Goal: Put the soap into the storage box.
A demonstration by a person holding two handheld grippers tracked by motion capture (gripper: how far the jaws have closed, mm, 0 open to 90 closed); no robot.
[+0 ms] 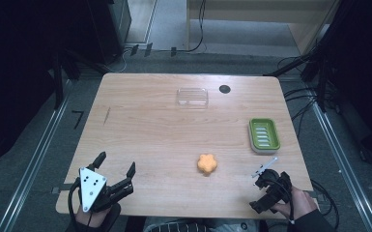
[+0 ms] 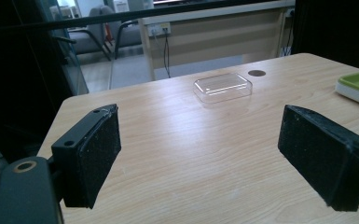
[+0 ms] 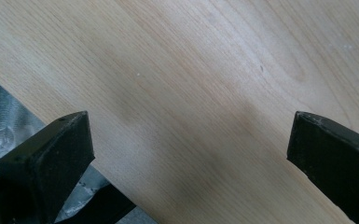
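Observation:
An orange flower-shaped piece (image 1: 207, 164) lies on the wooden table (image 1: 145, 135), front of centre. A green ridged dish (image 1: 264, 134) sits at the right, and its corner (image 2: 358, 86) appears in the left gripper view. A clear plastic box (image 1: 192, 97) (image 2: 223, 87) rests near the far edge. My left gripper (image 1: 116, 165) (image 2: 210, 154) hovers open over the front left corner, facing the clear box, nothing between its pads (image 2: 93, 154). My right gripper (image 1: 269, 191) (image 3: 191, 154) is open at the front right edge, pointing down at bare wood (image 3: 191, 74).
A small black round spot (image 1: 224, 89) (image 2: 256, 73) marks the table beside the clear box. The table's front edge runs diagonally past the right gripper's jaw, with floor (image 3: 0, 116) below it. Cables and dark stands (image 1: 319, 63) surround the table.

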